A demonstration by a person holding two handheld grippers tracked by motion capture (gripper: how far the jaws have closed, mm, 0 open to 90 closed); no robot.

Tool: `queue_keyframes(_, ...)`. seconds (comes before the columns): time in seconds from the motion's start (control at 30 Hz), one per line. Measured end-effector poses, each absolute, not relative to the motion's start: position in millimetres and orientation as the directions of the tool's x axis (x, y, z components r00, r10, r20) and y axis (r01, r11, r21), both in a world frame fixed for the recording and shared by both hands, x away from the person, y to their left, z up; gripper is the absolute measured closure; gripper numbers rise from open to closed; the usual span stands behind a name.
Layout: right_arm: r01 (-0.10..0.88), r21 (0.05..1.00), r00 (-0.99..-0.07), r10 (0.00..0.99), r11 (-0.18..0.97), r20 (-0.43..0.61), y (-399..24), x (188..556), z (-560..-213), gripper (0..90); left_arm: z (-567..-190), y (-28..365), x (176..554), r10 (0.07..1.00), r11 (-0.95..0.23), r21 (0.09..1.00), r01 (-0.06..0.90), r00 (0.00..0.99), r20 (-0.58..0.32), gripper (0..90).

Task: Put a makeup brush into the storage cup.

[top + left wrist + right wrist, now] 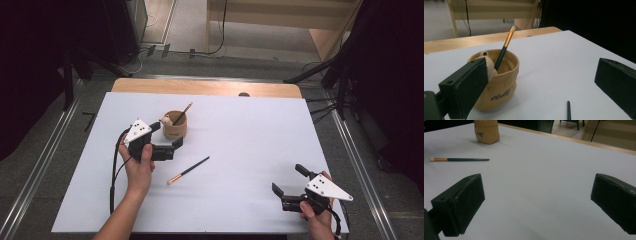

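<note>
Here we hold the left gripper [172, 144] wide open, empty, just beside the pouch [175, 126] with one brush [183, 113] inside; right gripper [287, 186] open too.

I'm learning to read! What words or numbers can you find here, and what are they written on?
Dark cursive writing on the front of the tan pouch: too blurred and tilted to read for sure.
Tiny print along the handle of the brush lying on the table: too small to read.
No other words, numbers or signs can be seen.
</note>
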State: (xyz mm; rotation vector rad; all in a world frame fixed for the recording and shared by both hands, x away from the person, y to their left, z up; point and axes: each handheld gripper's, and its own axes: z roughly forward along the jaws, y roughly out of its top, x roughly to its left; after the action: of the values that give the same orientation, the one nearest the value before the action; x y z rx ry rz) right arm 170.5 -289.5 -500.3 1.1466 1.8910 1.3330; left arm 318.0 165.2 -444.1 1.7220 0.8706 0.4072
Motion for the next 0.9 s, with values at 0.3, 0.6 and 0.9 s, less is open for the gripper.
queue_keyframes(0.3, 0.326, 0.934, -0.483, 0.875, 0.146, 0.031, -288, 170, -500, 0.0, -446, 178, 306, 0.729, -0.101, 0.932, 0.347, 0.663, -0.167, 0.0)
queue_keyframes(0.6, 0.326, 0.933, -0.486, 0.874, 0.150, 0.029, -287, 170, -501, 0.0, -452, 190, 293, 0.736, -0.106, 0.932, 0.346, 0.657, -0.160, 0.0)
queue_keyframes(0.9, 0.330, 0.932, -0.484, 0.875, 0.148, 0.033, -286, 170, -501, 0.0, -463, 202, 281, 0.746, -0.096, 0.929, 0.358, 0.643, -0.172, 0.0)
